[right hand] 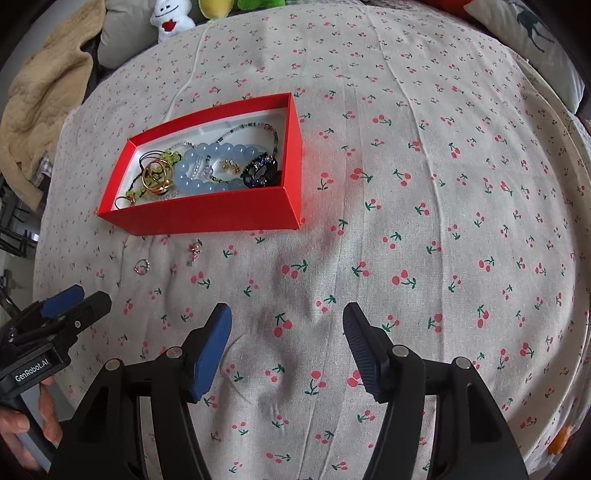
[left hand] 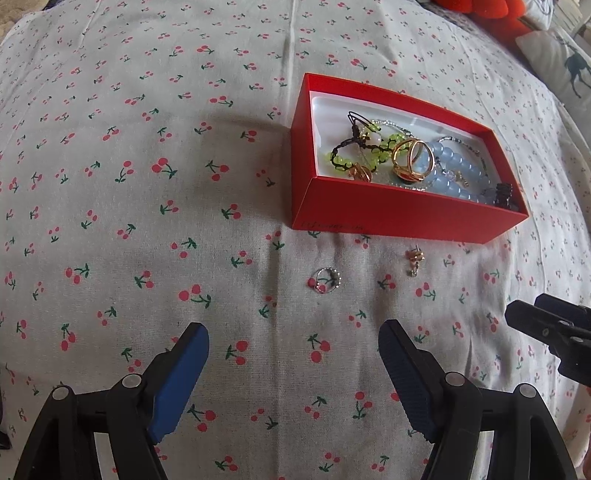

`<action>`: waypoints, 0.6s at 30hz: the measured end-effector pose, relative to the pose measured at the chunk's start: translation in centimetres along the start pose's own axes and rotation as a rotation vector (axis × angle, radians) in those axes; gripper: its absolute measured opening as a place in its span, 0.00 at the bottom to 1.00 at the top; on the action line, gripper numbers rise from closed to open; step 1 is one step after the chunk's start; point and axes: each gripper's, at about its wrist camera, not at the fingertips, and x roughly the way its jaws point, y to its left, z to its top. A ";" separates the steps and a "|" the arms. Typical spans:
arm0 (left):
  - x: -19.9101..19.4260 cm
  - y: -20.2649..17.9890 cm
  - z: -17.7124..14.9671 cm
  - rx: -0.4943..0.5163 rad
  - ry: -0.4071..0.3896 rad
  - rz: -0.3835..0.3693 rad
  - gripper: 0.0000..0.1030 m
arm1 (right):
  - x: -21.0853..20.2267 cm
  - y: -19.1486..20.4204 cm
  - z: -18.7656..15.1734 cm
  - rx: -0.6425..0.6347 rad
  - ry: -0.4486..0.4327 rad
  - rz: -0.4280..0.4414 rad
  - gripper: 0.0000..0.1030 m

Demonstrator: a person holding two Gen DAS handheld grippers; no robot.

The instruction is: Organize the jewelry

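A bed cloth (left hand: 147,221) with little red cherries covers the bed. 1 red box (left hand: 402,212) sits on it, open at the top, white inside.

Going left to right in the left wrist view, the box holds 1 green bead string (left hand: 354,157) on black cord, 1 small gold ring (left hand: 360,172) by the near wall, 1 big gold ring (left hand: 412,162) standing up, 1 blue bead bracelet (left hand: 448,173), and 1 dark piece (left hand: 504,194) in the right corner. A thin bead chain (left hand: 456,142) runs along the back. In the right wrist view, 2 tiny gold studs (right hand: 229,165) show inside the blue beads.

2 things lie loose on the cloth, just in front of the box and not touching it. The left one is 1 silver hoop (left hand: 327,280). The right one is 1 rose earring (left hand: 413,260). They lie apart from each other.

There are 2 grippers. The left gripper (left hand: 293,339) is low over the cloth, near the hoop, and its jaws are wide apart with nothing in them. The right gripper (right hand: 287,319) is off to the right of the box over bare cloth, and its jaws are wide apart too, holding nothing.

Far back sit 1 white plush toy (right hand: 170,18), 1 tan blanket (right hand: 44,92) and 1 deer pillow (right hand: 532,37).
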 end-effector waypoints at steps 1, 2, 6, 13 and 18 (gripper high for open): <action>0.2 0.0 0.0 0.006 0.003 0.000 0.77 | 0.1 0.0 0.0 -0.002 0.004 -0.005 0.64; 0.5 0.0 0.0 0.014 0.005 -0.003 0.77 | 0.3 0.0 -0.1 -0.003 0.008 -0.010 0.64; 1.5 0.4 0.3 0.009 0.021 -0.022 0.77 | 0.7 -0.2 0.0 0.005 0.023 -0.031 0.64; 2.4 1.0 1.0 -0.073 0.051 -0.119 0.56 | 1.2 -0.3 0.1 0.021 0.046 -0.037 0.64; 3.3 0.1 1.3 -0.078 0.057 -0.109 0.43 | 1.3 -0.3 0.2 0.024 0.050 -0.040 0.64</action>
